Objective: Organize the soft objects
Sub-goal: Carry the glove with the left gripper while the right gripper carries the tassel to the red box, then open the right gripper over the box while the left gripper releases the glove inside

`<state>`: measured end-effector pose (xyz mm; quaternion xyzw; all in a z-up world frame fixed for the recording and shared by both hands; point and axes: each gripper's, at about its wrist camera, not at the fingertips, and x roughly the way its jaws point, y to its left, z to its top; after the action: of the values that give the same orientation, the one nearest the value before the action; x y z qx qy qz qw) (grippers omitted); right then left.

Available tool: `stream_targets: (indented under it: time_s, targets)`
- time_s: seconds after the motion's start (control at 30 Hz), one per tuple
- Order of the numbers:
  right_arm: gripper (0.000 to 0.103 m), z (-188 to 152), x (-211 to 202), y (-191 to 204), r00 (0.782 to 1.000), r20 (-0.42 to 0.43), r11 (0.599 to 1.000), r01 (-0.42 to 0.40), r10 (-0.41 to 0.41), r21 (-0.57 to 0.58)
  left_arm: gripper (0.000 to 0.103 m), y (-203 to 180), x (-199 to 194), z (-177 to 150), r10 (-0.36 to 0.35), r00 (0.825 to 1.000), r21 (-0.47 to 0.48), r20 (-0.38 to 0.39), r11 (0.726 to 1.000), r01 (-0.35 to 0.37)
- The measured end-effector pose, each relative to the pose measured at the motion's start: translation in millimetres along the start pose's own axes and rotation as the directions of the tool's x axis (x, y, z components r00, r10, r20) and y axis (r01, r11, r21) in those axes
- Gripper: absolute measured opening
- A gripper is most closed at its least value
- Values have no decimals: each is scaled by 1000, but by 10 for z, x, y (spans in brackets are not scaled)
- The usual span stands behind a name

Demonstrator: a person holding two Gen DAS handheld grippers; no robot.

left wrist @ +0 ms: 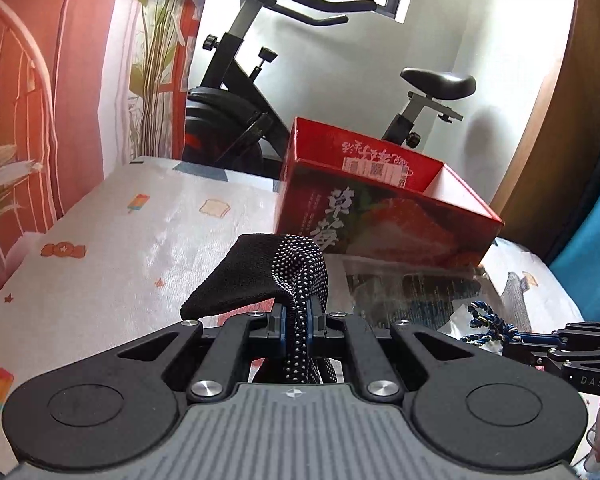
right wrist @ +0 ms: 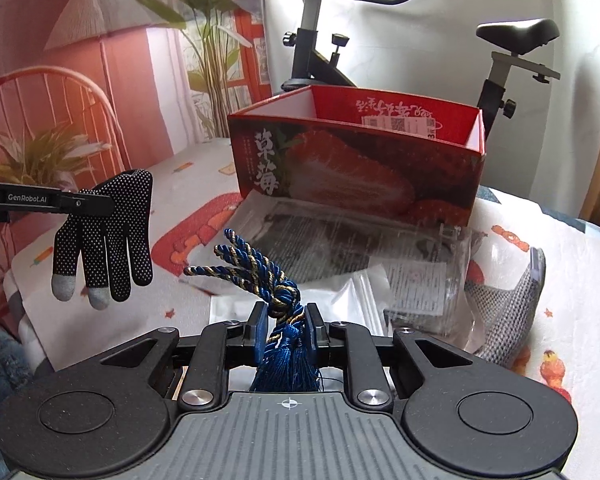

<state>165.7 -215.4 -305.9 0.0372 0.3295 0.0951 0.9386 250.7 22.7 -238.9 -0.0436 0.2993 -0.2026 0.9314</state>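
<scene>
Left wrist view: your left gripper [left wrist: 298,320] is clenched on a black knit glove [left wrist: 276,276] studded with small pale grip dots. The cuff end folds up over the blue pads [left wrist: 283,322]; a strand hangs down between the jaws. The glove is off the tablecloth [left wrist: 112,248], a pale sheeny fabric printed with ice lollies, toast and stars. Ahead stands an open red cardboard box [left wrist: 384,208], glossy, with a strawberry photo, white brush-style Chinese characters and a sticker label with a QR code on its inner wall. At the right edge, your right gripper [left wrist: 512,338] shows side-on, marked "DAS".

Right wrist view: your right gripper [right wrist: 286,330] is clamped on a blue tassel [right wrist: 284,344], silky threads below the pads, with twisted blue-and-gold cord loops [right wrist: 244,268] fanning above. It is held clear of crinkled clear plastic bags [right wrist: 380,264] lying before the box [right wrist: 356,168]. At left, the left gripper [right wrist: 100,204], lettered "GenRobot.AI", holds the glove [right wrist: 112,236] dangling, fingers down, two fingertips grey. A grey mesh-knit item [right wrist: 508,312] lies at right.
</scene>
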Motion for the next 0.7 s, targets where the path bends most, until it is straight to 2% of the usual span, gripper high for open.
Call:
stream_targets:
  time_s: [0.17,0.27,0.5,0.7]
  targets:
    - [18,412,-49,-219,999,48,999,-12,10,52,10,-36,19,420,-51,998,-31,46,998,52]
    - [18,699,-57,-345,997,75,999,9,-12,46,10,-134,94,663,-67,995,-9,71,998,68]
    - [18,1303,57,-621,984,149,995,98,-99,14,10,-362,362,1137,-84,990,51,114,996,79]
    - [18,1673,316,-871,967,194,986,164,-164,20,10,-550,722,1492,-89,987,109,137,991,74]
